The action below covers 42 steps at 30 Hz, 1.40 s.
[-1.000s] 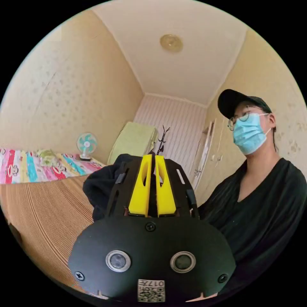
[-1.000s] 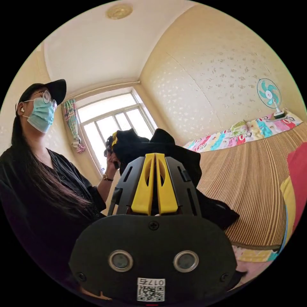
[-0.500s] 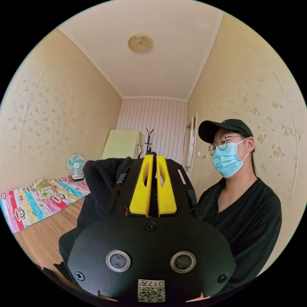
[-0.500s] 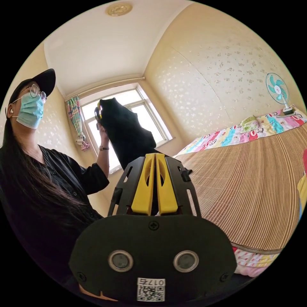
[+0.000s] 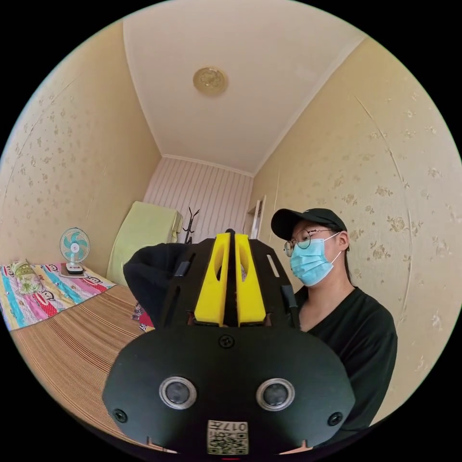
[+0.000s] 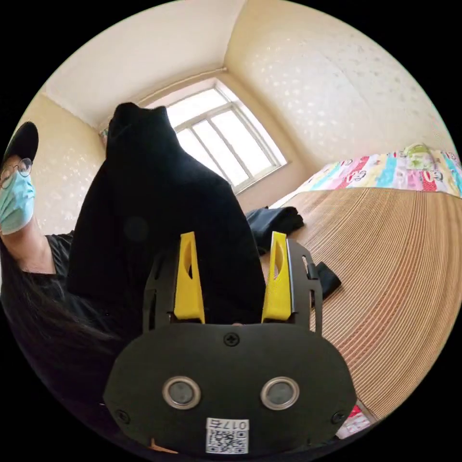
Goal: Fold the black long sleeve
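Right jaws have sprung apart since half a second ago, when they sat pressed together, and the shirt now hangs much bigger in front of that camera.

Biggest thing first: the woven bed mat (image 6: 394,269) sweeps across the right half of the right gripper view, with the bright patterned sheet (image 6: 385,173) along its far edge at upper right. Next, the black long sleeve (image 6: 159,216) hangs as a tall dark drape from upper left down through the centre of that view, its long axis running top to bottom, the peak against the window (image 6: 226,139). It falls right behind and between the right gripper (image 6: 233,279), whose yellow jaws stand wide apart with cloth between them but not pinched. A second dark bundle of clothes (image 6: 274,221) lies on the mat just beyond, centre right.

Over in the left gripper view, the left gripper (image 5: 230,279) has its jaws together; black cloth (image 5: 149,279) bulges out to the left of them, so I judge it is clamped on the shirt's top edge. The person (image 5: 346,327) stands at right, a small fan (image 5: 74,248) at far left.

The shirt hangs from the left; the right is nearest the loose lower part for a fresh grab.
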{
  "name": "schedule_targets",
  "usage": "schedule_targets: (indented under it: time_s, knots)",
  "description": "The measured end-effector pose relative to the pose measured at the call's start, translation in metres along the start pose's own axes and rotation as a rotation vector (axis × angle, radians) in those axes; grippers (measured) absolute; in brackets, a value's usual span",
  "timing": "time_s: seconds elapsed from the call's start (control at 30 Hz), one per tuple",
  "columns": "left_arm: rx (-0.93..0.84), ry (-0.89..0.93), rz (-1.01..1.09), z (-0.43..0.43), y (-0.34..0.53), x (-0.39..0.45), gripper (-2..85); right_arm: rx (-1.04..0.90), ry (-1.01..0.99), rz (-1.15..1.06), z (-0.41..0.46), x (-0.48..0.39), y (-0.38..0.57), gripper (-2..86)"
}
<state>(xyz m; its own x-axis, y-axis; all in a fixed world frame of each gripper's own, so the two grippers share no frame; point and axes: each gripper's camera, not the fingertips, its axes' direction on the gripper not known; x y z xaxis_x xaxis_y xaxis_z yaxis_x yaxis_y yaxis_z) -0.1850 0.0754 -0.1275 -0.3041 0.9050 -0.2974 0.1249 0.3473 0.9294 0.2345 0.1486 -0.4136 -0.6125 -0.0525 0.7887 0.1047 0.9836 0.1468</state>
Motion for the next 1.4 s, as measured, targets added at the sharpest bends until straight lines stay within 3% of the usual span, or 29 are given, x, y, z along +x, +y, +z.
schedule_targets:
  time_s: [0.07, 0.13, 0.2, 0.3, 0.37, 0.53, 0.63, 0.73, 0.83, 0.93, 0.97, 1.0, 1.1, 1.17, 1.27, 1.33, 1.4]
  knots:
    - [-0.010, -0.017, -0.001, -0.009, -0.005, 0.010, -0.3, 0.008, 0.084, -0.025, 0.018, -0.012, -0.008, 5.4]
    - [-0.008, -0.084, 0.014, -0.025, -0.009, 0.026, -0.3, 0.147, 0.292, 0.029, -0.003, -0.029, -0.015, 4.5]
    - [0.023, -0.219, 0.042, -0.047, -0.010, 0.049, -0.4, 0.462, 0.572, 0.034, -0.061, -0.082, -0.016, 4.0]
    - [0.120, -0.496, 0.086, -0.071, -0.002, 0.089, -0.5, 0.799, 0.702, -0.109, -0.108, -0.167, -0.017, 3.8]
    - [0.223, -0.652, 0.092, -0.067, 0.010, 0.110, -0.5, 0.925, 0.738, -0.206, -0.115, -0.212, -0.025, 3.7]
    - [0.356, -0.930, 0.243, -0.026, 0.012, 0.129, -0.3, 1.089, 0.849, -0.359, -0.101, -0.274, -0.063, 3.7]
    - [0.368, -1.076, 0.227, -0.008, -0.016, 0.087, 0.0, 1.093, 1.045, -0.411, -0.083, -0.269, -0.114, 3.8]
    - [0.264, -1.184, 0.111, 0.002, -0.064, -0.014, 0.8, 0.952, 1.229, -0.357, -0.074, -0.220, -0.201, 4.2]
    - [0.089, -1.276, -0.152, 0.001, -0.101, -0.179, 2.7, 0.611, 1.258, -0.133, -0.083, -0.098, -0.310, 5.0]
    - [-0.056, -1.401, -0.483, -0.016, -0.064, -0.334, 4.3, 0.275, 1.240, 0.220, -0.074, 0.093, -0.370, 8.2]
    - [-0.110, -1.351, -0.573, -0.019, -0.032, -0.369, 4.5, 0.133, 1.219, 0.419, -0.063, 0.161, -0.366, 9.0]
    - [-0.143, -1.304, -0.582, -0.018, -0.015, -0.382, 4.9, 0.052, 1.201, 0.488, -0.046, 0.201, -0.346, 8.8]
    - [-0.331, -1.218, -0.577, 0.008, 0.083, -0.414, 6.0, -0.039, 1.149, 0.413, 0.016, 0.236, -0.275, 8.4]
    - [-0.602, -1.163, -0.619, 0.043, 0.178, -0.432, 6.2, -0.188, 1.077, 0.408, 0.065, 0.257, -0.225, 8.7]
    - [-0.861, -1.108, -0.747, 0.069, 0.291, -0.431, 5.6, -0.393, 0.952, 0.451, 0.140, 0.274, -0.134, 9.2]
    - [-0.927, -1.148, -0.804, 0.067, 0.338, -0.411, 4.3, -0.411, 0.966, 0.425, 0.164, 0.258, -0.089, 9.2]
    - [-0.823, -1.142, -0.739, 0.060, 0.351, -0.370, 2.7, -0.329, 1.127, 0.310, 0.164, 0.203, -0.056, 8.6]
